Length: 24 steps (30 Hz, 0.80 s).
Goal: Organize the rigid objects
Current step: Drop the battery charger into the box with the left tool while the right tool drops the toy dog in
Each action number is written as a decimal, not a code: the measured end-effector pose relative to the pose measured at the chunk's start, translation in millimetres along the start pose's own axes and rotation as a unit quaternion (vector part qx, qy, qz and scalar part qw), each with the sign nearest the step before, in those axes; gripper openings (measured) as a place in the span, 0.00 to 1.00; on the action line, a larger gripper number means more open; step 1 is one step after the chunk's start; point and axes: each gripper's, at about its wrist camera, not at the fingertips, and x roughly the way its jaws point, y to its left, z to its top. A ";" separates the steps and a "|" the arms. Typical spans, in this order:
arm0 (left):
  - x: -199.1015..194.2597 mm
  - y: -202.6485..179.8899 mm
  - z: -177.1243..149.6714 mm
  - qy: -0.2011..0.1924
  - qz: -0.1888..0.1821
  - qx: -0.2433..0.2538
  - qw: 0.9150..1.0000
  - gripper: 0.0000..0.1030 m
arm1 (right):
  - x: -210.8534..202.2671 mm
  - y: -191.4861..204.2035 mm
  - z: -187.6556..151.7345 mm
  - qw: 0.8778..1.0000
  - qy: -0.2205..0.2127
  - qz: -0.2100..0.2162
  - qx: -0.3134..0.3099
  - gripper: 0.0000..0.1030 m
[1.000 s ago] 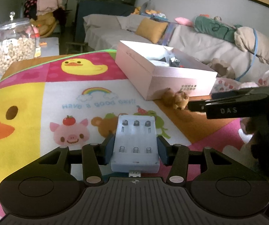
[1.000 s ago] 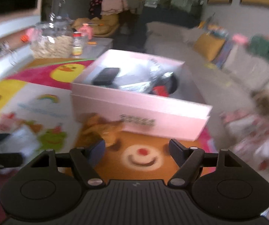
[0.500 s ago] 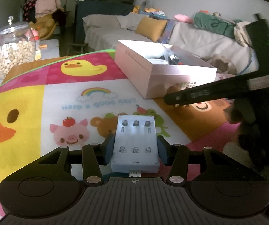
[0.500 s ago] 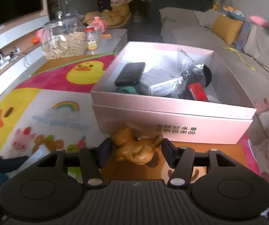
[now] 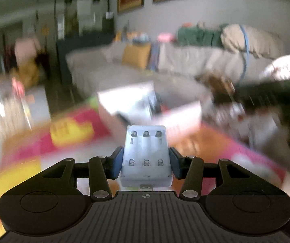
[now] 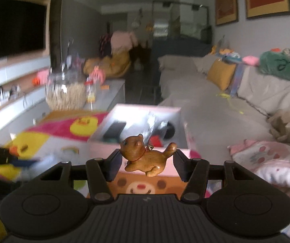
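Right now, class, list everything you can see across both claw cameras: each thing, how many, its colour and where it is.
battery charger: one, pale blue-white, gripped in the left claw, off the mat
cat figurine: one, brown, gripped in the right claw
box: one, pink, open, on the mat ahead of both claws
phone: one, black, inside the box
play mat: one, pink and yellow with ducks, under the box
jar: one, clear glass with pale contents, on the grey table beyond the mat
sofa: one, grey-beige, right of the box
cushion: one, mustard yellow, on the sofa
left claw: one, black with blue pads
right claw: one, black
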 end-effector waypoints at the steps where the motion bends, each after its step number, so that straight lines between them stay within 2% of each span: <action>1: 2.8 2.3 19.8 -0.020 0.008 0.005 1.000 0.51 | -3.3 -3.7 2.2 1.000 -0.009 0.001 0.005 0.54; 5: 38.0 17.6 91.0 -0.055 0.014 -0.018 0.998 0.51 | -1.6 -10.2 1.8 1.000 -0.018 0.004 0.015 0.54; 7: 66.8 25.2 119.2 -0.053 0.006 -0.041 0.998 0.51 | 4.6 -13.7 -1.8 1.000 -0.012 0.010 0.022 0.54; 10: 109.2 33.9 139.1 -0.043 0.008 -0.078 0.996 0.51 | 14.5 -20.0 -7.7 0.999 -0.002 0.007 0.033 0.54; 12: 124.4 35.1 138.2 -0.038 0.016 -0.095 0.995 0.49 | 19.6 -24.8 -11.3 0.999 0.002 -0.003 0.040 0.54; 16: 129.0 42.4 122.4 -0.035 -0.015 -0.121 0.992 0.49 | 27.7 -36.4 -19.0 0.998 0.012 -0.019 0.054 0.54; 19: 124.5 45.6 110.1 -0.026 -0.026 -0.114 0.993 0.49 | 34.6 -39.4 -20.8 0.998 0.020 -0.025 0.060 0.54; 21: 121.1 48.5 99.3 -0.009 -0.024 -0.111 0.993 0.49 | 35.2 -39.9 -22.1 0.997 0.023 -0.022 0.064 0.54; 24: 111.2 58.4 71.0 0.020 -0.024 -0.147 0.989 0.47 | 36.7 -39.8 -17.6 0.997 0.021 -0.017 0.069 0.54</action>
